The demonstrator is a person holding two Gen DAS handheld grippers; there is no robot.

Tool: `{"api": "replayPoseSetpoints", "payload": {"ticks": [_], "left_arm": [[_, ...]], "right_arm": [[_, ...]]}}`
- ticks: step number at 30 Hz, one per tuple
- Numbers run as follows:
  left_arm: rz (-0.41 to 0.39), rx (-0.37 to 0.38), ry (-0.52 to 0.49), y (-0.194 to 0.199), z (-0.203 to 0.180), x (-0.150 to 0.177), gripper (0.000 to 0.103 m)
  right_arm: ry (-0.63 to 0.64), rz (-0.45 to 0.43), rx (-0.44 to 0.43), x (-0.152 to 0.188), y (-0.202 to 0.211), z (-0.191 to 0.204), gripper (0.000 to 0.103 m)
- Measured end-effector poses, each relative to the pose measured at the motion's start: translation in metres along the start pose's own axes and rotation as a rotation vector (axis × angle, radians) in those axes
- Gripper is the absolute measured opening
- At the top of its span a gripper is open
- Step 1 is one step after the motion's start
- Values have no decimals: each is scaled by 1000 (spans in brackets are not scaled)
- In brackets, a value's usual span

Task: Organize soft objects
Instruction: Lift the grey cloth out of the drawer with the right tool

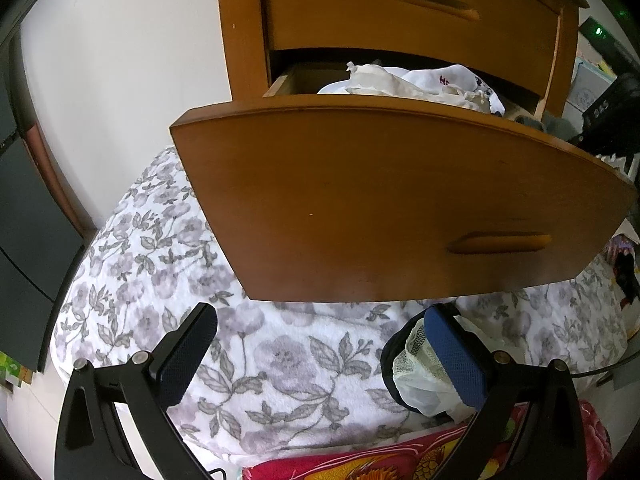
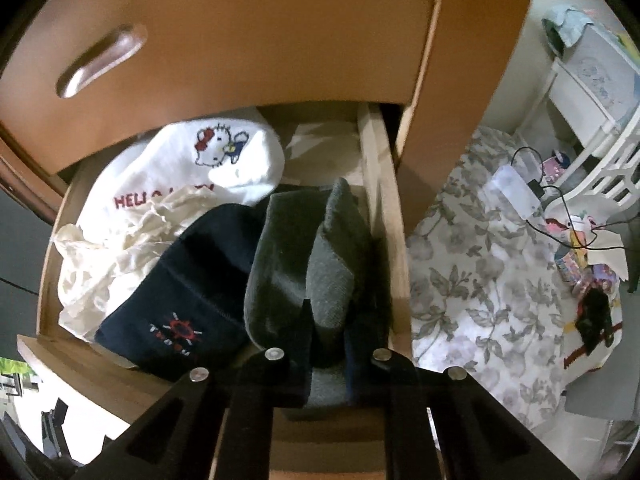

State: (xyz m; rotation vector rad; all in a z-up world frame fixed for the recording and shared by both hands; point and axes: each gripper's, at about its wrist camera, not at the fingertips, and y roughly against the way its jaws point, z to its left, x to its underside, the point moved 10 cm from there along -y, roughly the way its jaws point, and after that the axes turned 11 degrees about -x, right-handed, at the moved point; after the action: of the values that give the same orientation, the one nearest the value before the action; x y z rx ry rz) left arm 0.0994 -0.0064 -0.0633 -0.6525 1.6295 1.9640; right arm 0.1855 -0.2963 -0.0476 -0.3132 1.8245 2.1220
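In the right wrist view the open wooden drawer [image 2: 384, 200] holds a white Hello Kitty cloth [image 2: 200, 160], a crumpled cream cloth [image 2: 100, 260], a navy cloth with a red wheel emblem [image 2: 180, 300] and a folded grey cloth [image 2: 328, 272] at its right side. My right gripper [image 2: 328, 332] points down into the drawer, shut on the grey cloth's near end. In the left wrist view my left gripper [image 1: 320, 356] stands open over the floral blanket, below the drawer front [image 1: 400, 200]. A white mesh cloth with a dark rim [image 1: 416, 376] lies against its right finger [image 1: 456, 360].
A closed upper drawer [image 1: 420, 8] sits above the open one. The floral blanket [image 1: 160, 280] covers the bed, with a red patterned cloth [image 1: 360, 464] at its near edge. Right of the cabinet lie cables and small items [image 2: 580, 248] beside a white rack [image 2: 600, 152].
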Motion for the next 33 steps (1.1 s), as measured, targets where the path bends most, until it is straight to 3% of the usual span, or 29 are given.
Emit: {"api": "replayPoseSetpoints", "payload": {"ticks": [11, 22, 33], "left_arm": [[-2, -9, -8, -1, 0, 1, 103], [-7, -25, -36, 0, -3, 2, 103], [-36, -27, -50, 7, -5, 0, 103]], "right_arm": [[15, -118, -63, -2, 57, 28, 12], [20, -299, -177, 6, 127, 52, 12], [-6, -383, -278, 22, 163, 63, 12]]}}
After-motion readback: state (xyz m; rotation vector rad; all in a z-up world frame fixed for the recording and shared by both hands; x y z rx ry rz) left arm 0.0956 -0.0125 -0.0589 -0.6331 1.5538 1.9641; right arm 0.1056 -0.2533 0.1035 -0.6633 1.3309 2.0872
